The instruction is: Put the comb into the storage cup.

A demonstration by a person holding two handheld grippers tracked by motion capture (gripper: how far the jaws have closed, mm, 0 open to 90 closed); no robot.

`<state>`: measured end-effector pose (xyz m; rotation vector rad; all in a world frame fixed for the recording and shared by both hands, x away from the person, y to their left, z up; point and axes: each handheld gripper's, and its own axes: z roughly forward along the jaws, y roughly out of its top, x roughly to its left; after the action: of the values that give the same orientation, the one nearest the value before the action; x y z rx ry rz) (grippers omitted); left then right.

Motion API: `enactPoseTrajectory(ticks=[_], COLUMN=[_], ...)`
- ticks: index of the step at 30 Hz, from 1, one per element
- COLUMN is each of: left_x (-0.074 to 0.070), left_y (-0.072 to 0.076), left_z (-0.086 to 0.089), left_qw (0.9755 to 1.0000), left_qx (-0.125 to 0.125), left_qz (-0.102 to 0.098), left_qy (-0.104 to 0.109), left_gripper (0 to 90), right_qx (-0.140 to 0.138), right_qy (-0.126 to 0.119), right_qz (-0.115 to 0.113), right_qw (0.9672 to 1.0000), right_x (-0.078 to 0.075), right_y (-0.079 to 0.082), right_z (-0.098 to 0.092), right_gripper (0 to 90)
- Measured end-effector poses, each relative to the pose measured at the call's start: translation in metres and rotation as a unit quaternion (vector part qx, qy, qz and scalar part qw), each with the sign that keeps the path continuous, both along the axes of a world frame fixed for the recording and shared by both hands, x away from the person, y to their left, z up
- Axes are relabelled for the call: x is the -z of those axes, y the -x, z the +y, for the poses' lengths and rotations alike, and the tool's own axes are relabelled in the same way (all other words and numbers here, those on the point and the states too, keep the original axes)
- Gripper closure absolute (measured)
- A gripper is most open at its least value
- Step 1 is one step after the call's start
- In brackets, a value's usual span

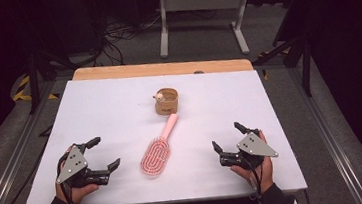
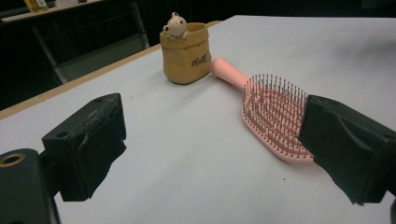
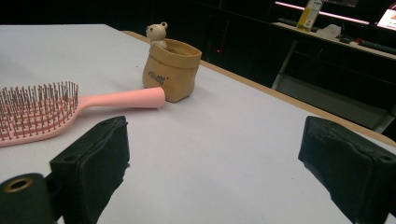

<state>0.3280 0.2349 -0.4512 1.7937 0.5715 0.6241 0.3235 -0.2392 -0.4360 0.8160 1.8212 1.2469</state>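
Between my wide-open, empty left tongs (image 1: pixel 102 153) and right tongs (image 1: pixel 226 138) lay the pink plastic bristle hairbrush (image 1: pixel 157 153); gripping its smooth handle seemed wisest.

White table (image 1: pixel 94 105) — pink hairbrush (image 1: pixel 156 152), tan pouch (image 1: pixel 167 101).

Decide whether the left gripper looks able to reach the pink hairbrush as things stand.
Probably yes. The left gripper rests on the table with its fingers open, just left of the hairbrush. Only bare tabletop lies between them, and the tan pouch stands beyond the handle's far end, out of the path.
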Motion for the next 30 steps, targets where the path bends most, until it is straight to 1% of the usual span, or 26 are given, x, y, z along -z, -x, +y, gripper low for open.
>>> enactPoseTrajectory(ticks=[2,4,6,8,11,13,15,16,17,18,20,21,22,23,24,25,26,27,28,29,30], left_x=[0.0,0.001,0.001,0.001,0.002,0.003,0.003,0.003,0.003,0.004,0.004,0.003,0.003,0.003,0.003,0.003,0.003,0.004,0.003,0.004,0.004], left_y=[0.0,0.0,0.001,0.001,0.002,0.002,0.002,0.002,0.003,0.004,0.005,0.005,0.005,0.004,0.004,0.004,0.004,0.005,0.004,0.004,0.004], left_z=[0.0,0.0,0.001,0.001,0.002,0.004,0.005,0.005,0.005,0.006,0.006,0.006,0.007,0.007,0.007,0.007,0.007,0.006,0.006,0.007,0.007], left_qw=[1.0,1.0,1.0,1.0,0.9999,0.9999,0.9999,0.9999,0.9999,0.9999,0.9999,0.9999,0.9999,0.9999,0.9999,0.9999,0.9999,0.9999,0.9999,0.9999,0.9999], left_qx=[-0.002,-0.003,-0.003,-0.004,-0.004,-0.003,-0.007,-0.006,-0.006,-0.007,-0.008,-0.009,-0.01,-0.011,-0.012,-0.012,-0.011,-0.011,-0.01,-0.011,-0.011], left_qz=[0.0,0.001,0.0,0.002,0.005,0.008,0.008,0.01,0.007,0.009,0.007,0.008,0.008,0.009,0.008,0.008,0.008,0.01,0.01,0.009,0.008], left_qy=[0.0,-0.006,-0.005,-0.009,-0.01,-0.011,-0.011,-0.008,-0.006,-0.009,-0.009,-0.006,-0.006,-0.005,-0.007,-0.007,-0.007,-0.005,-0.007,-0.008,-0.008], left_gripper=[8.6,8.6,8.6,8.7,8.6,8.6,8.6,8.6,8.6,8.6,8.6,8.6,8.8,8.8,8.8,8.8,8.8,8.8,8.9,8.9,8.9], right_qx=[0.001,0.0,-0.002,-0.008,-0.011,-0.014,-0.016,-0.012,-0.013,-0.013,-0.017,-0.017,-0.021,-0.029,-0.033,-0.033,-0.036,-0.047,-0.058,-0.063,-0.066], right_qy=[-0.002,-0.002,-0.002,-0.002,-0.004,-0.011,-0.015,-0.02,-0.018,-0.018,-0.013,-0.013,-0.006,-0.002,0.0,0.0,0.001,-0.002,-0.002,0.001,0.011], right_qz=[0.002,0.002,0.007,0.007,0.012,0.019,0.02,0.025,0.023,0.021,0.018,0.018,0.016,0.022,0.023,0.023,0.025,0.034,0.041,0.042,0.039], right_qw=[1.0,1.0,1.0,0.9999,0.9999,0.9997,0.9996,0.9994,0.9995,0.9995,0.9996,0.9996,0.9996,0.9993,0.9992,0.9992,0.9991,0.9983,0.9975,0.9971,0.997], right_x=[0.0,0.0,0.0,0.0,0.0,-0.002,-0.005,-0.008,-0.009,-0.01,-0.013,-0.013,-0.016,-0.018,-0.019,-0.019,-0.02,-0.023,-0.024,-0.025,-0.026], right_y=[-0.001,-0.001,-0.002,-0.004,-0.008,-0.013,-0.017,-0.022,-0.024,-0.025,-0.028,-0.028,-0.031,-0.034,-0.036,-0.036,-0.039,-0.045,-0.049,-0.051,-0.055], right_z=[-0.001,-0.001,-0.001,-0.001,0.0,0.001,0.001,0.002,0.003,0.004,0.008,0.008,0.013,0.016,0.018,0.018,0.021,0.026,0.03,0.034,0.04], right_gripper=[9.1,9.2,9.7,10.1,10.8,12.7,14.2,17.0,19.1,21.9,29.1,29.1,38.3,44.5,48.3,48.3,53.1,62.0,67.6,71.3,74.5])
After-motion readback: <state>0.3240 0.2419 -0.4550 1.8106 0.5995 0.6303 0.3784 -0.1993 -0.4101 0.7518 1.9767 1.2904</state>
